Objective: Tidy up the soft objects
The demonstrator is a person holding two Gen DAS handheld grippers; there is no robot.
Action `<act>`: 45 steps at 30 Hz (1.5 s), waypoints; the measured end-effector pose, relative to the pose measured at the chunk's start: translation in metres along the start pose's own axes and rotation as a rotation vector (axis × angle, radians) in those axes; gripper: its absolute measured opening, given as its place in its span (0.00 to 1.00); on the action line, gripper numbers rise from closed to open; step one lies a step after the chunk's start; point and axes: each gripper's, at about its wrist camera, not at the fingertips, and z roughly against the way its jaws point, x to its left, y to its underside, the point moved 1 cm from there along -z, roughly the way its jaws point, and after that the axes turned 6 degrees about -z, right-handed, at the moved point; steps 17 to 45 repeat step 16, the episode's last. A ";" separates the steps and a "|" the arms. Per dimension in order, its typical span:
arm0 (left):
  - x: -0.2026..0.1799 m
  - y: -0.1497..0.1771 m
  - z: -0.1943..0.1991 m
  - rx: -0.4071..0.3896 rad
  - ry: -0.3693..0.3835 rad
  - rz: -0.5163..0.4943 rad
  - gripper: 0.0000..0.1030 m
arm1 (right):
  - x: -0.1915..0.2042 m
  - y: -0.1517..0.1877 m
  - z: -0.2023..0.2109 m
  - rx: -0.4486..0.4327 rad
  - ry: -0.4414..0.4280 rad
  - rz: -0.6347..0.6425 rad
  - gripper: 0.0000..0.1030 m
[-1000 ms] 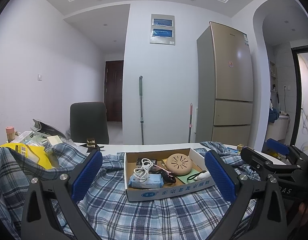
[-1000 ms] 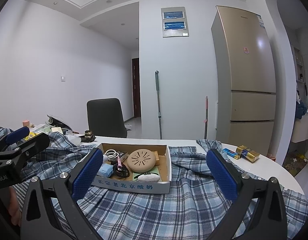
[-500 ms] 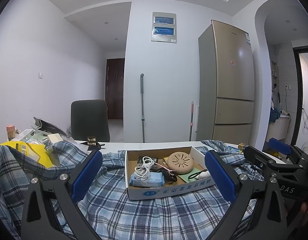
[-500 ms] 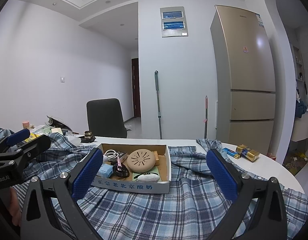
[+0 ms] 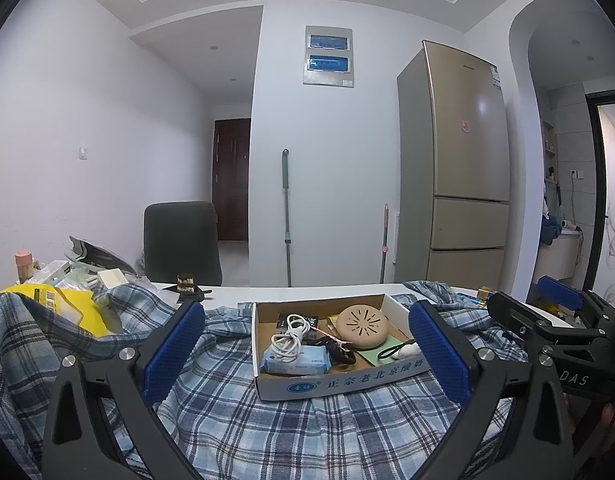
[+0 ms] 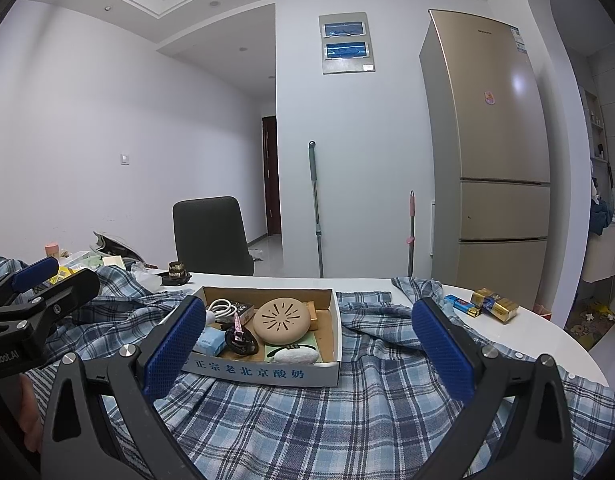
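Both grippers, left gripper (image 5: 307,354) and right gripper (image 6: 309,350), gape wide and empty above a plaid shirt (image 6: 307,420) spread over the table. A cardboard box (image 5: 339,382) sits on the shirt; tugging the fabric could tip it.

Your 2 wrist cameras sit low over the plaid shirt (image 5: 267,420), both facing across the table toward the fridge (image 6: 495,152). Your left view looks from the left, your right view from the right; both share the cardboard box (image 5: 339,384) up close, centred.
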 end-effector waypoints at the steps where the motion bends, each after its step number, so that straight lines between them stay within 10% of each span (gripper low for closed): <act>1: 0.000 0.000 0.000 -0.002 -0.001 -0.001 1.00 | 0.000 0.000 0.000 -0.001 0.000 0.000 1.00; 45: -0.001 0.000 0.001 -0.003 -0.002 -0.005 1.00 | 0.000 -0.001 0.001 -0.004 -0.001 -0.001 1.00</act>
